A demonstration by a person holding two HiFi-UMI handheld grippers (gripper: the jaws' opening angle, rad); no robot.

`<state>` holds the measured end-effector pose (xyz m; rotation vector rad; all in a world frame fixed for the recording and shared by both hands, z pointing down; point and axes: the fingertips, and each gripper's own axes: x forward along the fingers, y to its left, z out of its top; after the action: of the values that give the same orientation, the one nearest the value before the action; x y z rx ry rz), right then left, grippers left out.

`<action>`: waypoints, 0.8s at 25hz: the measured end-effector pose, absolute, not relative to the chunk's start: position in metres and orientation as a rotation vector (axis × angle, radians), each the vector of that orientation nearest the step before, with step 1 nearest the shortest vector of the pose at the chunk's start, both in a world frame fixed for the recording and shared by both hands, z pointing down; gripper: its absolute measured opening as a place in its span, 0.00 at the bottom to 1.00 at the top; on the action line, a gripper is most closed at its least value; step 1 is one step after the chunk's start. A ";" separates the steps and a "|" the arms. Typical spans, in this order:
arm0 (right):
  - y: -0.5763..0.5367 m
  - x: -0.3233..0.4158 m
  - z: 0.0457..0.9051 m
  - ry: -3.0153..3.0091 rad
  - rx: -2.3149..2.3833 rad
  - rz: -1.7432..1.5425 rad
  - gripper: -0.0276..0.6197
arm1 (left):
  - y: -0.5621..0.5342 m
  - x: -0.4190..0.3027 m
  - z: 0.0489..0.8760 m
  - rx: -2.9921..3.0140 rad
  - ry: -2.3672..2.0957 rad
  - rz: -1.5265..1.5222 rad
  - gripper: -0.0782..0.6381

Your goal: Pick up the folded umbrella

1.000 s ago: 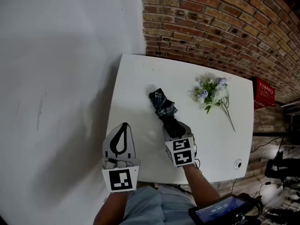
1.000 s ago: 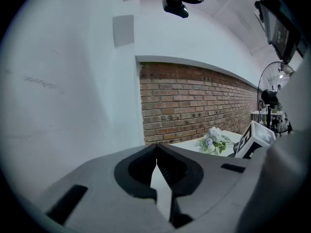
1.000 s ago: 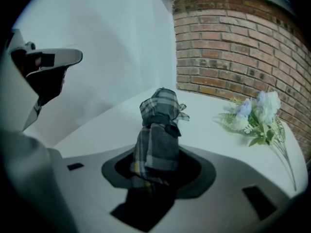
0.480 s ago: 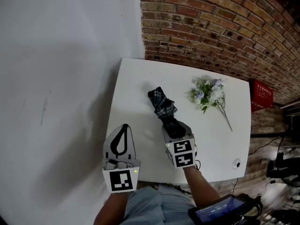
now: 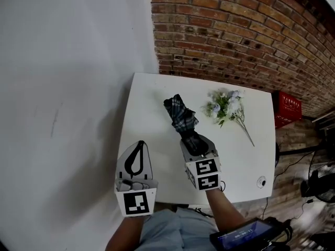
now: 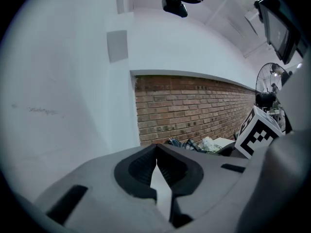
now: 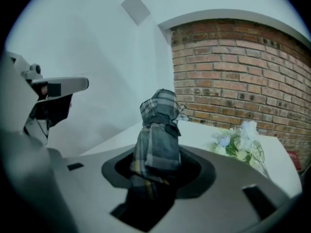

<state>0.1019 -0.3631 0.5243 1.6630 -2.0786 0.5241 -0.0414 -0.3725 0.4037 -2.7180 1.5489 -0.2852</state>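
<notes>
Firmly clamped in the right gripper [image 5: 196, 144], the folded umbrella [image 5: 181, 117] juts forward from the jaws over the middle of a white table [image 5: 149, 101]. Its plaid fabric is bunched beyond the pads, which press on its dark lower part. Beside it, over the table's near left corner, the left gripper [image 5: 138, 146] hangs with its jaw tips pressed together on nothing. A small bouquet of pale flowers [image 5: 226, 105] lies apart to the umbrella's right, near the brick wall [image 5: 225, 30].
</notes>
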 end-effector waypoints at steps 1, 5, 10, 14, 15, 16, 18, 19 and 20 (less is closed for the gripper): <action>-0.361 0.103 0.519 -2.086 1.671 0.515 0.33 | -0.370 -0.040 0.401 -2.716 1.544 -0.282 0.12; -0.354 0.107 0.496 -2.120 1.707 0.468 0.33 | -0.359 -0.034 0.390 -2.707 1.522 -0.262 0.12; -0.343 0.114 0.467 -2.157 1.759 0.412 0.33 | -0.346 -0.027 0.378 -2.707 1.509 -0.233 0.12; -0.332 0.124 0.446 -2.170 1.802 0.372 0.33 | -0.338 -0.021 0.365 -2.696 1.490 -0.205 0.12; -0.328 0.126 0.440 -2.175 1.812 0.362 0.33 | -0.335 -0.019 0.361 -2.693 1.486 -0.200 0.12; -0.325 0.129 0.434 -2.180 1.822 0.352 0.33 | -0.332 -0.017 0.357 -2.689 1.483 -0.196 0.12; -0.318 0.135 0.422 -2.189 1.841 0.329 0.33 | -0.326 -0.012 0.349 -2.682 1.473 -0.184 0.12; -0.314 0.137 0.417 -2.193 1.850 0.318 0.33 | -0.323 -0.010 0.346 -2.679 1.467 -0.177 0.12; -0.311 0.138 0.412 -2.197 1.861 0.306 0.33 | -0.320 -0.008 0.344 -2.676 1.461 -0.170 0.12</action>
<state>0.1385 -0.3107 0.4119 1.8607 -2.1973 0.3061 -0.0080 -0.3199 0.3437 -2.6763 1.4611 -0.1703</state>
